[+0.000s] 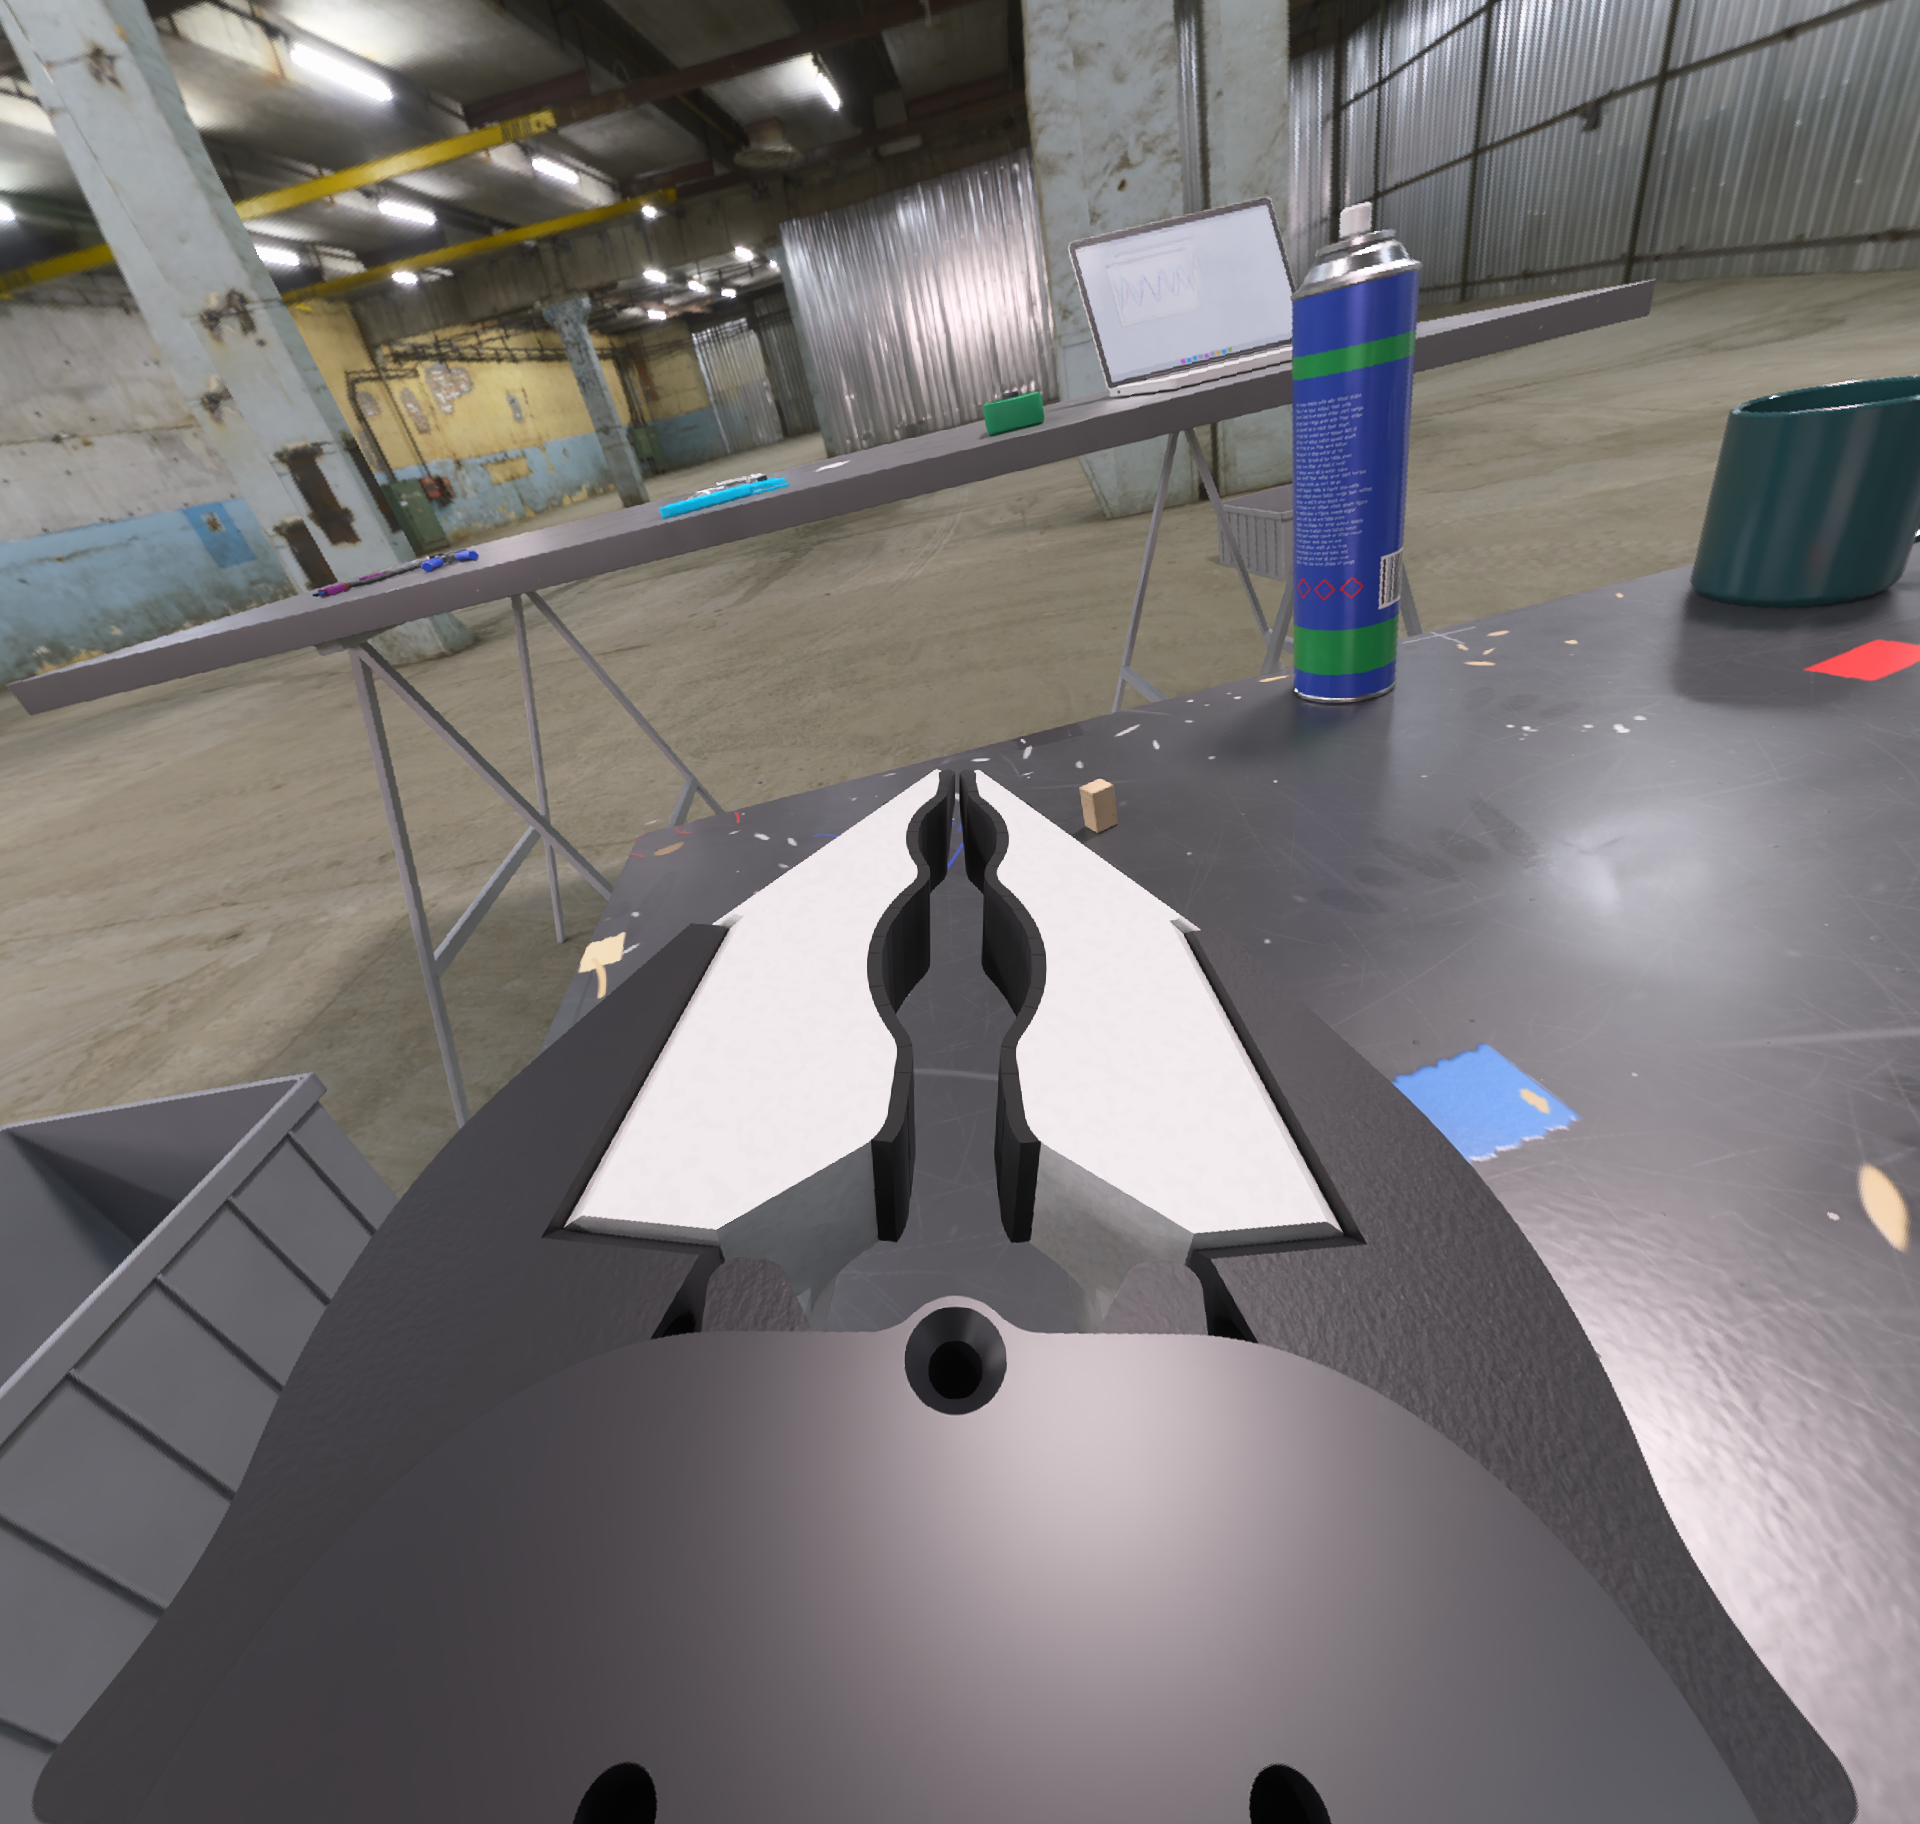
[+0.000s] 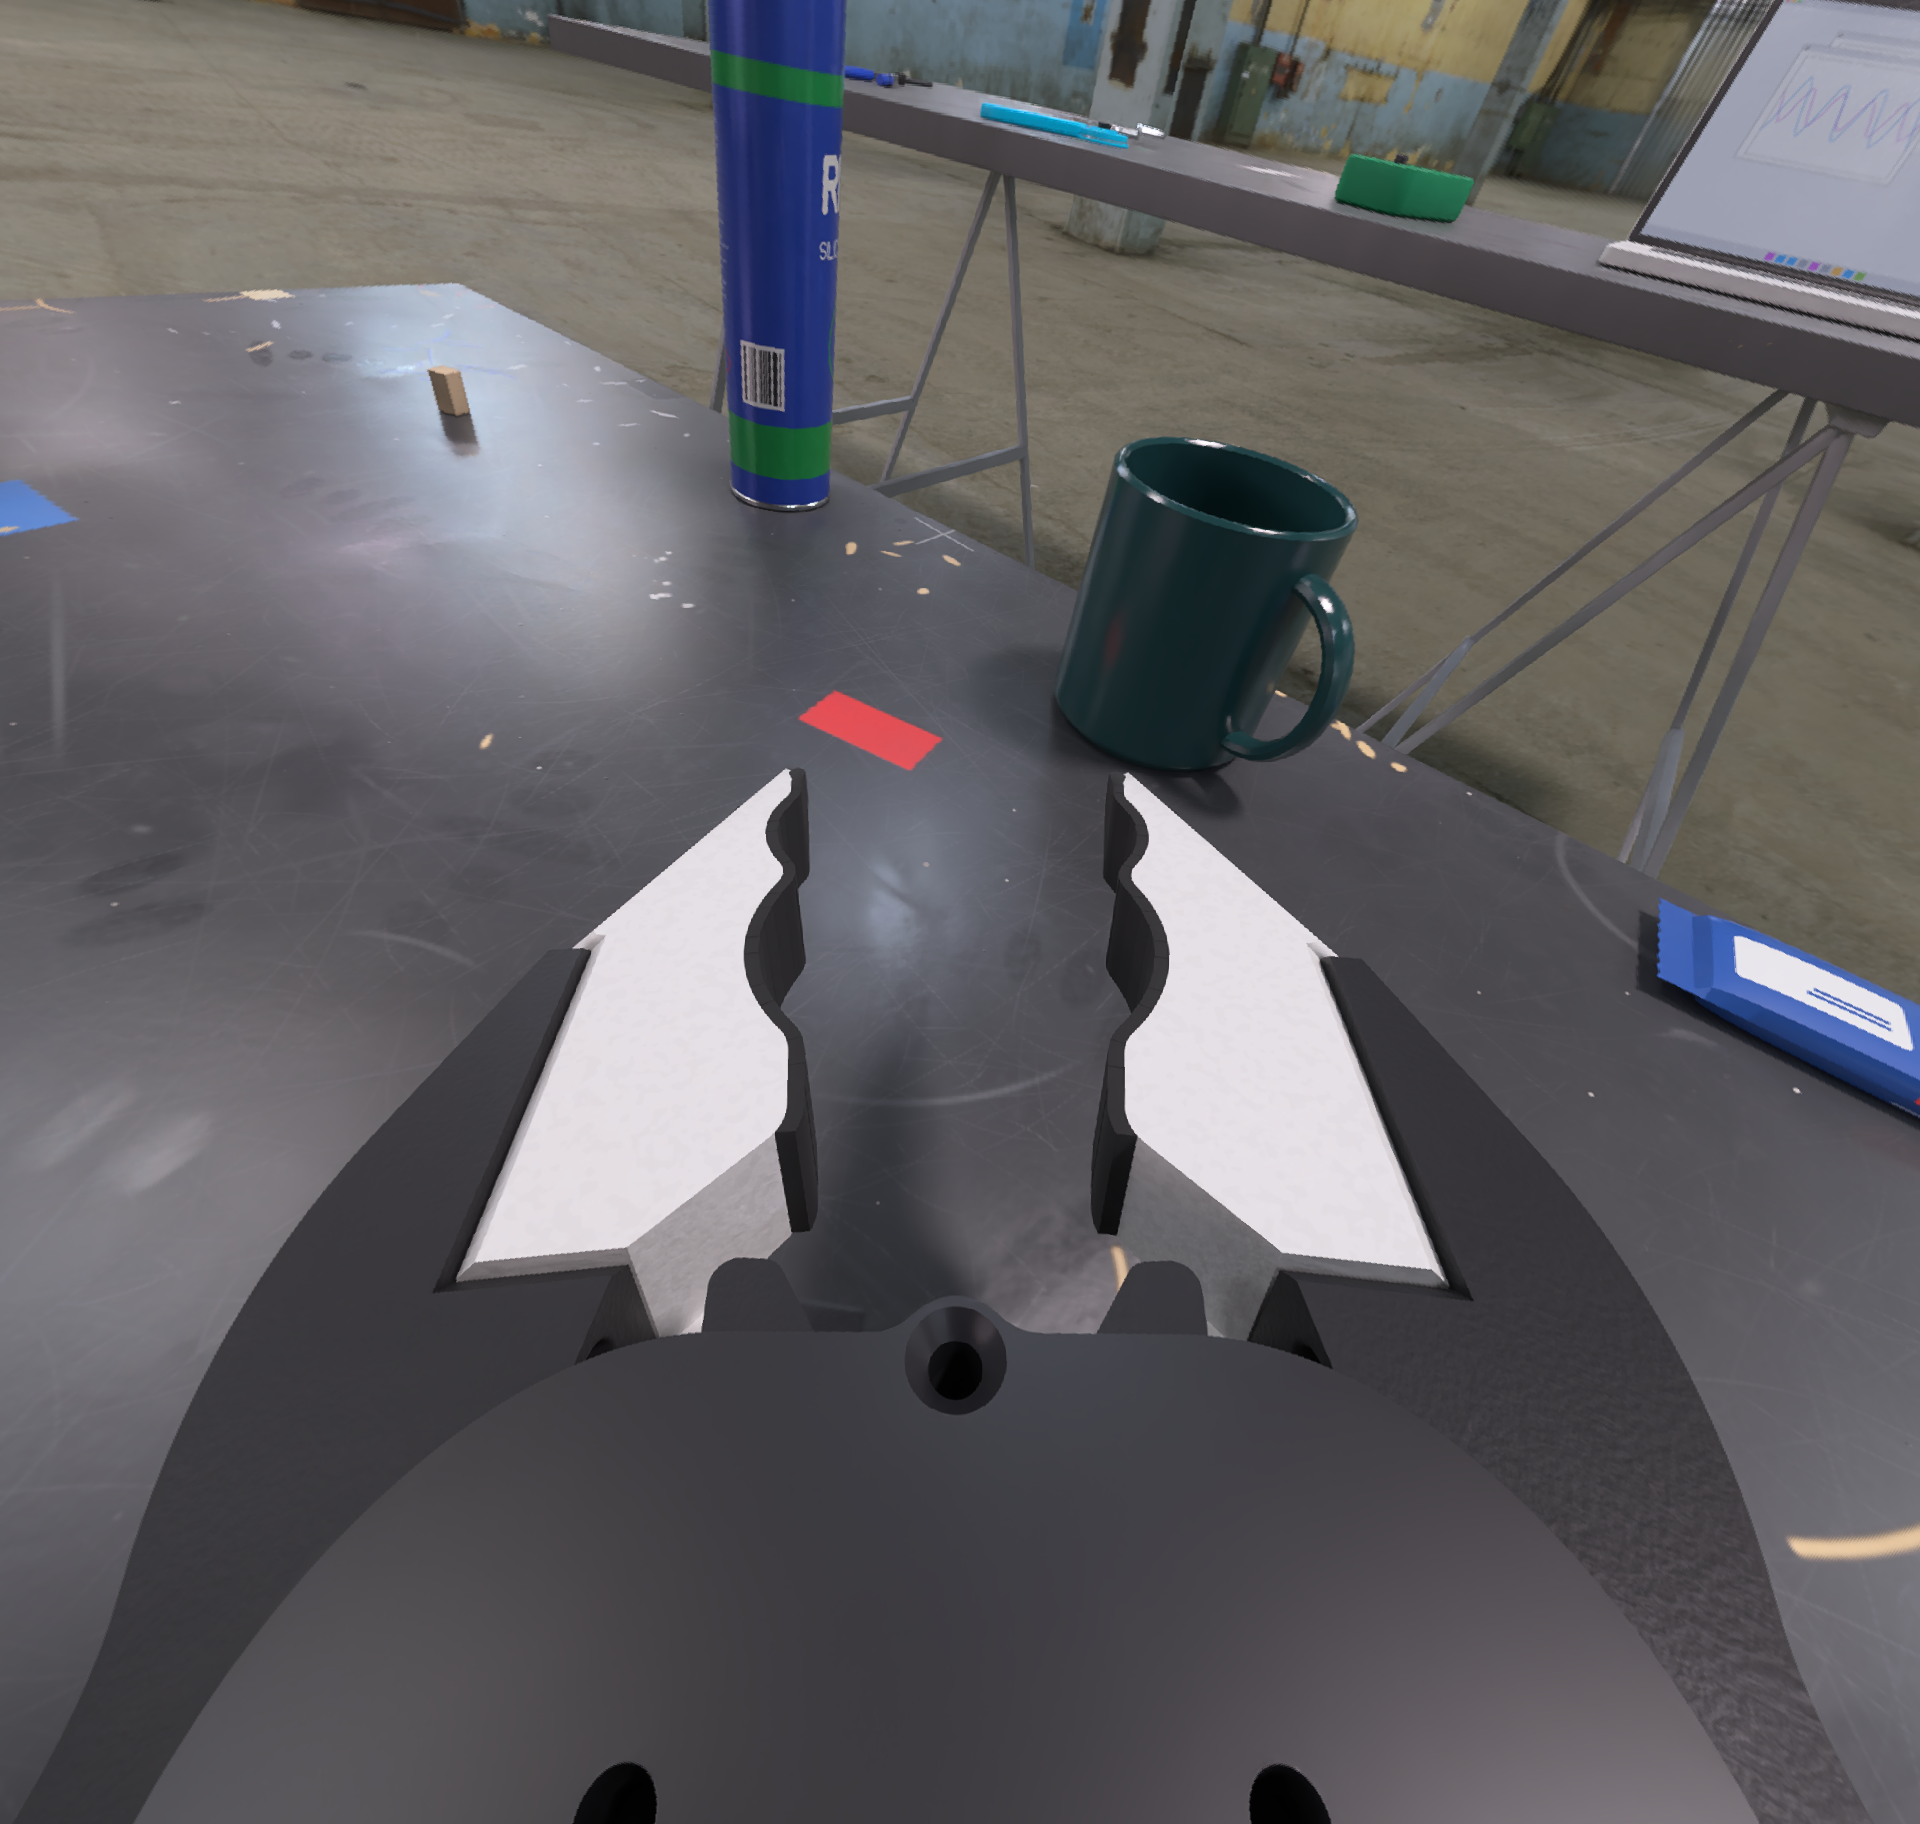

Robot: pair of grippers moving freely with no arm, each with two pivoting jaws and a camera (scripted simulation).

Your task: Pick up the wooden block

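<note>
Your left gripper (image 1: 956,787), jaws clenched on nothing, sits nearest the wooden block (image 1: 1097,804), which stands upright on the counter (image 1: 1558,943) just right of its tips, while your right gripper (image 2: 956,787), jaws released, is well apart.

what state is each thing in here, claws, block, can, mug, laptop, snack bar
left claw: shut, empty
right claw: open, empty
wooden block: standing on the table, untouched
spray can: upright, cap off
mug: upright, looks empty
laptop: open, screen lit
snack bar: lying flat, wrapper sealed
</note>
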